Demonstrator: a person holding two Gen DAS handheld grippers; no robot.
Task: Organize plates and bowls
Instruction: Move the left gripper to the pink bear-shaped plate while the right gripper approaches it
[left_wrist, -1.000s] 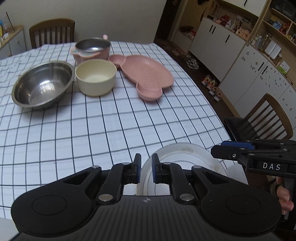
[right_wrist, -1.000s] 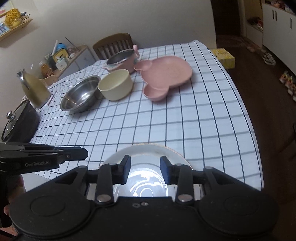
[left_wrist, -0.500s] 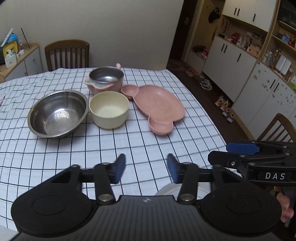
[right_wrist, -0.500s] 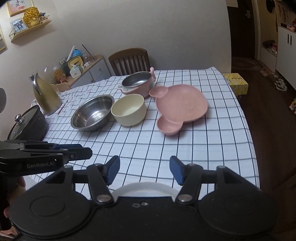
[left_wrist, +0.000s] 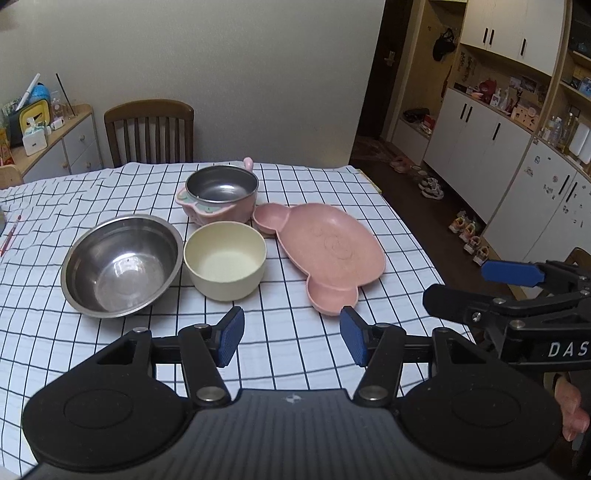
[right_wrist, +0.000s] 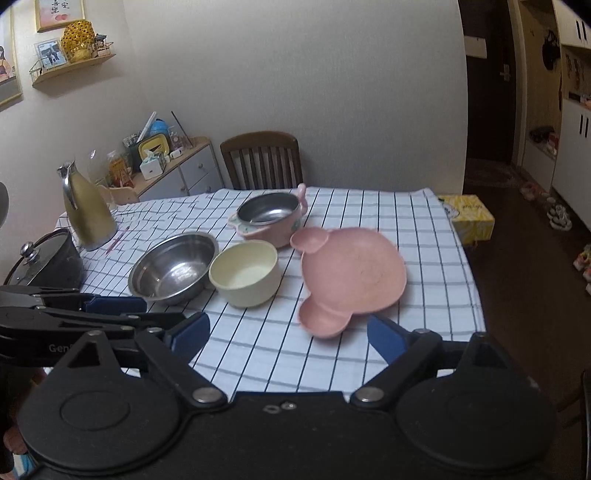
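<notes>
We hold both tongs empty above the near edge of the counter (left_wrist: 110, 339), aimed down the checked cloth at the dishes. The left tongs (left_wrist: 291, 341) stand partly spread with nothing between the pads, and the right tongs (right_wrist: 288, 334) are opening wide, also with only cloth showing between them. The crockery sits in one cluster at mid-counter, which we judge leaves it ready for sorting: the steel bowl (left_wrist: 122, 266) touches or nearly touches the cream bowl (left_wrist: 225, 266), the pink handled pot (left_wrist: 221, 197) stands just behind them, and the pink bear-shaped plate (left_wrist: 328, 254) lies to the right, one ear close against the pot. Neither tongs touch any of these. Each camera's own housing blocks the nearest strip of counter, so we cannot tell what lies directly below us. The right tongs enter the left view only partly, cut off at the frame edge, with a bit of hand (left_wrist: 572, 413) beneath.
</notes>
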